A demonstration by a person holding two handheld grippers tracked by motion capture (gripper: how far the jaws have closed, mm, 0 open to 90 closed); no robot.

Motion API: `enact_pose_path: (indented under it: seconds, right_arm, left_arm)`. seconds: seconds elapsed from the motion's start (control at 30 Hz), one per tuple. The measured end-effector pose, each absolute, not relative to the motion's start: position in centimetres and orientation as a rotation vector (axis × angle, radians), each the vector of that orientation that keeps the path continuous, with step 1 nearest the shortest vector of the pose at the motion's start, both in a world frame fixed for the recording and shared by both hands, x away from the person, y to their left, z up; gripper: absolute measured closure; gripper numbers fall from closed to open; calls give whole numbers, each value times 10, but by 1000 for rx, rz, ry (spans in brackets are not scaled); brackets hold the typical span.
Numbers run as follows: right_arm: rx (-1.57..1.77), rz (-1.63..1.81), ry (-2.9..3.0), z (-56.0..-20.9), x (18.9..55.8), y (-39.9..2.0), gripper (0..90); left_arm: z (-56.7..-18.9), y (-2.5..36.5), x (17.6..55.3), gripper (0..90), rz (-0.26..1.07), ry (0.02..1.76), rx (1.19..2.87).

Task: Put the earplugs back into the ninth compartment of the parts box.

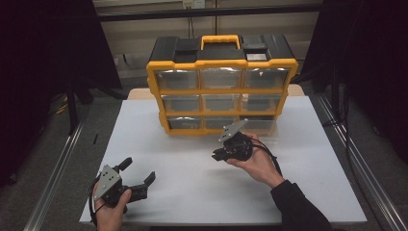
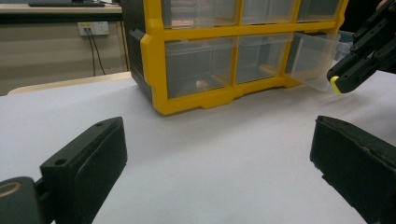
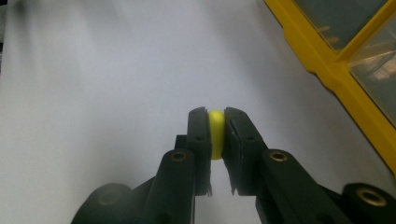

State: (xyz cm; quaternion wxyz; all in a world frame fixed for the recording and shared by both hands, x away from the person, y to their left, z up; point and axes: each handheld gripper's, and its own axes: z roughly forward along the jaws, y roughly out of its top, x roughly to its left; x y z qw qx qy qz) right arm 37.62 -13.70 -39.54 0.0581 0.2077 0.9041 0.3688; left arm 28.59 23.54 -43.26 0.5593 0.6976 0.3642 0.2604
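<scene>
**Q:** Nearest the high camera, at about seven o'clock on the table, what is the left gripper doing?

**A:** It sits low over the white surface in the person's left hand, jaws spread wide with nothing between them. In the left gripper view the gap holds bare table and, beyond it, the yellow organizer.

**Q:** And farther in?

**A:** Near the table's centre, the right gripper is held in the person's right hand. Its jaws are pressed together on a small yellow piece, a rounded, disc-like bit. It sits right at the fingertips, edge-on between the pads, its top rim poking just past them.

**Q:** Where does that leave the job?

**A:** My reading: the piece is picked and carried above the table, just in front of the organizer at twelve o'clock. The left gripper view shows a clear drawer pulled out at the bottom row's right end, close to the loaded tips. Whether the piece goes into it or came out of it I cannot tell. Placing it and shutting the drawer would be what remains.

**Q:** Anything inside that drawer?

**A:** Too hazy to tell.
</scene>
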Motion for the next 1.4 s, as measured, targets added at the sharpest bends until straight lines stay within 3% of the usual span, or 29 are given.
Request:
enact_pose_path:
  seconds: [1.4]
  right_arm:
    - [671,1233,2589,-354,371,-175,809]
  left_arm:
    - [-433,235,286,40,604,858,1640]
